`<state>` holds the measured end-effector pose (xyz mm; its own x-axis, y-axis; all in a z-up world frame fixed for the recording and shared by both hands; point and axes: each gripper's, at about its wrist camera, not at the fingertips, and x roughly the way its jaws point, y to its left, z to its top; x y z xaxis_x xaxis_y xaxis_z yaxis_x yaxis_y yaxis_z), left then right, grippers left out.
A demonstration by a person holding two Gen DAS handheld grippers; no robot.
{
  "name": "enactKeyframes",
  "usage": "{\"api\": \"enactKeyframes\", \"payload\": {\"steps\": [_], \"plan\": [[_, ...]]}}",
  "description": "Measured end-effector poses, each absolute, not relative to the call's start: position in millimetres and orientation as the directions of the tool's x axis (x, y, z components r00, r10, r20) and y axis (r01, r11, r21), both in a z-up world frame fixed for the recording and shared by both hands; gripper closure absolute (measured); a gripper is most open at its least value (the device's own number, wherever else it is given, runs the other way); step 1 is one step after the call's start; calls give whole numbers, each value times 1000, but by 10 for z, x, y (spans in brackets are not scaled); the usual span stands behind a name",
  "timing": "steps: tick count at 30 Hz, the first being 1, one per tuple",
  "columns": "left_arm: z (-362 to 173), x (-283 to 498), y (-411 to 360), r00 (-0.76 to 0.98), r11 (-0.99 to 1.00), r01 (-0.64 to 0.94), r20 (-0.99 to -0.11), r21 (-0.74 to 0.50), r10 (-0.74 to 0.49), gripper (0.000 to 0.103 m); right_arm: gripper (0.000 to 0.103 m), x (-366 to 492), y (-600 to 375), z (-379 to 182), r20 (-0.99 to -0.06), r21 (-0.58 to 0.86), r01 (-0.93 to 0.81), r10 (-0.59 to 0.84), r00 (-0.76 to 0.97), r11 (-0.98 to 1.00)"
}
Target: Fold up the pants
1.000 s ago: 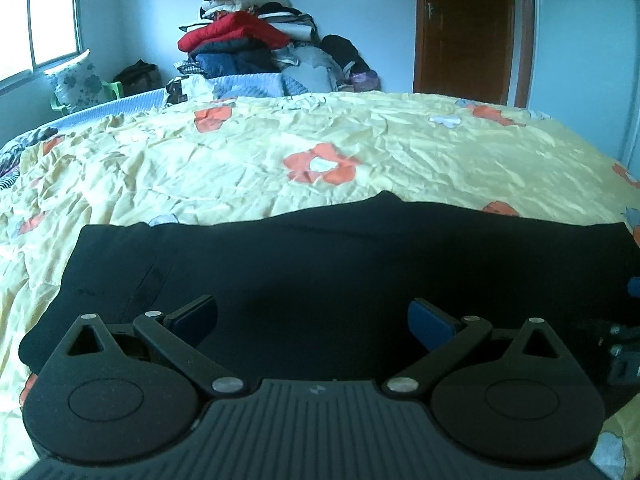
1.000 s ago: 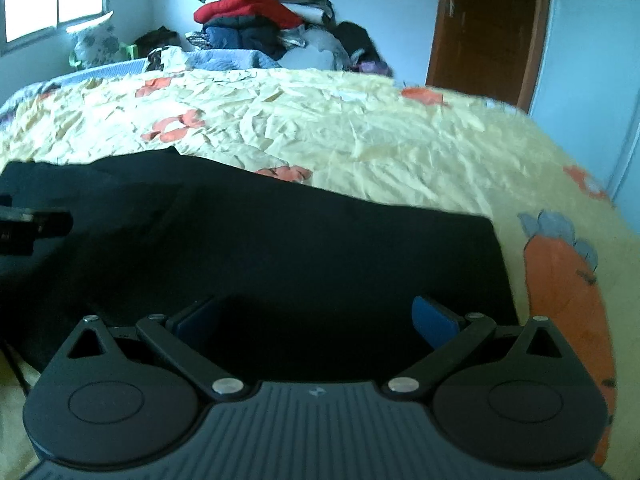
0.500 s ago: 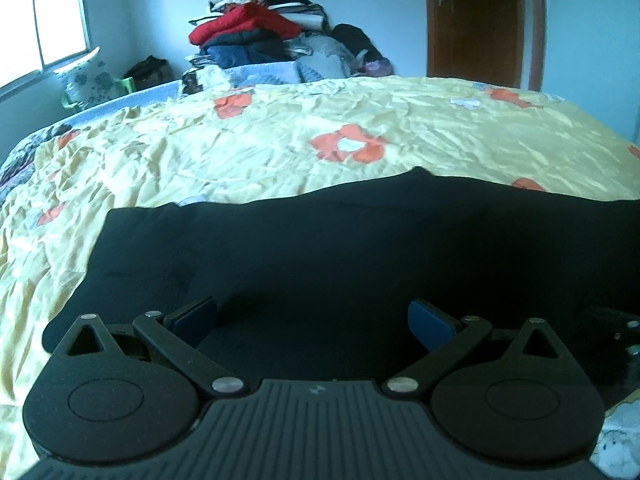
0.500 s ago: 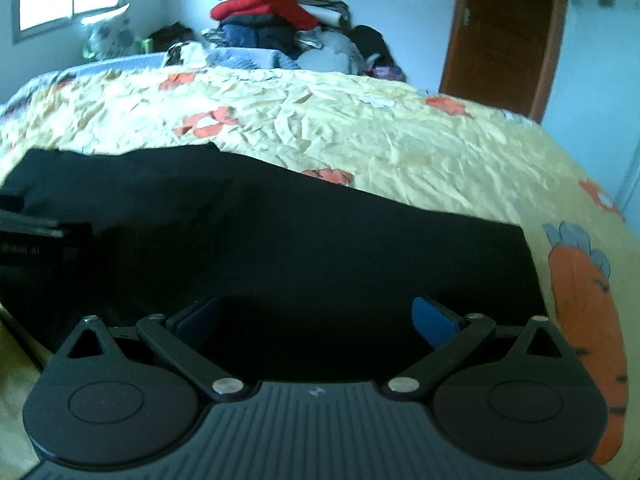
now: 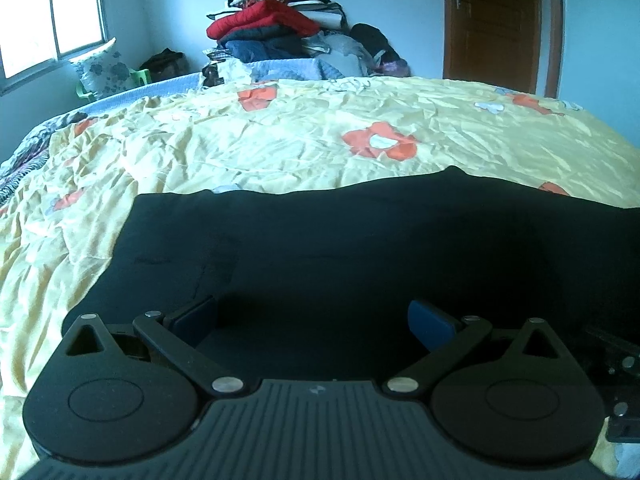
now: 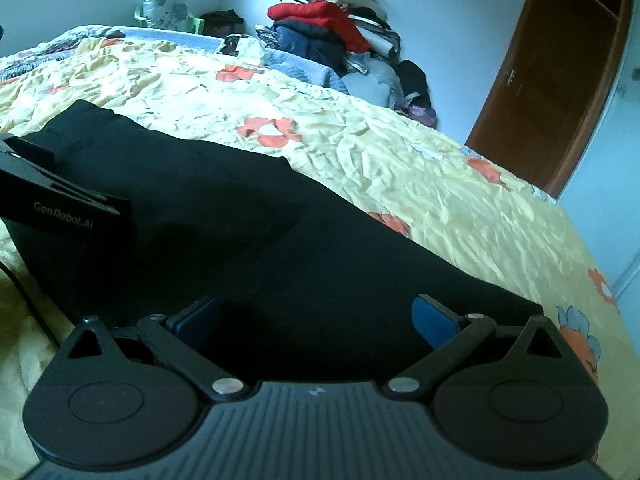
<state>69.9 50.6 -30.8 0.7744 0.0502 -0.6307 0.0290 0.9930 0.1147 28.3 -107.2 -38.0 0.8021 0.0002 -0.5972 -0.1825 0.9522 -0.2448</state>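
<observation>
The pants (image 5: 360, 248) lie flat along the near edge of the bed (image 5: 280, 148), stretched left to right. The left gripper (image 5: 314, 318) is over their left part, the right gripper (image 6: 316, 316) over their right end. Beyond the bed's far edge stands a pile of clothes (image 5: 280, 36), with a door (image 5: 492, 20) to its right.

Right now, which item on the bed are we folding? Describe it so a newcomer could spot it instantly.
Start at the bed covered by a yellow sheet with orange flowers. On its near side, directly ahead of the open left gripper and the open right gripper, lie the black pants, spread flat. They are the only plain dark garment on the sheet; the other clothes sit in a pile against the far wall.
</observation>
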Motion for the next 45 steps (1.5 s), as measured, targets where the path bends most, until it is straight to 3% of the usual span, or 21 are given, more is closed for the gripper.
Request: {"api": "enactKeyframes", "payload": {"steps": [13, 17, 21, 29, 34, 38, 41, 45], "plan": [[-214, 654, 830, 780, 990, -30, -617, 135, 108, 0, 0, 158, -436, -169, -488, -359, -325, 121, 865, 875], [-132, 584, 1108, 776, 967, -131, -585, 218, 237, 0, 0, 172, -224, -87, -484, -290, -400, 227, 845, 870], [-17, 526, 1718, 743, 969, -221, -625, 107, 239, 1, 0, 202, 65, -51, -487, -258, -492, 328, 809, 831], [121, 434, 2556, 682, 937, -347, -695, -34, 227, 1, 1, 46, 890, -258, -481, -478, -606, 388, 786, 636], [109, 446, 2687, 698, 937, -281, -715, -210, 49, 1, 42, 103, 1248, -537, -517, -602, -601, 318, 795, 525], [-24, 528, 2723, 676, 892, -247, -726, -379, -121, 1, 52, 99, 1355, -670, -493, -674, -568, 284, 822, 473], [-133, 581, 2712, 661, 851, -217, -714, -478, -232, 1, 68, 51, 1469, -777, -463, -737, -547, 293, 837, 398], [-237, 649, 2657, 644, 790, -181, -678, -585, -354, 1, 81, 218, 1425, -671, -479, -644, -586, 339, 810, 491]]}}
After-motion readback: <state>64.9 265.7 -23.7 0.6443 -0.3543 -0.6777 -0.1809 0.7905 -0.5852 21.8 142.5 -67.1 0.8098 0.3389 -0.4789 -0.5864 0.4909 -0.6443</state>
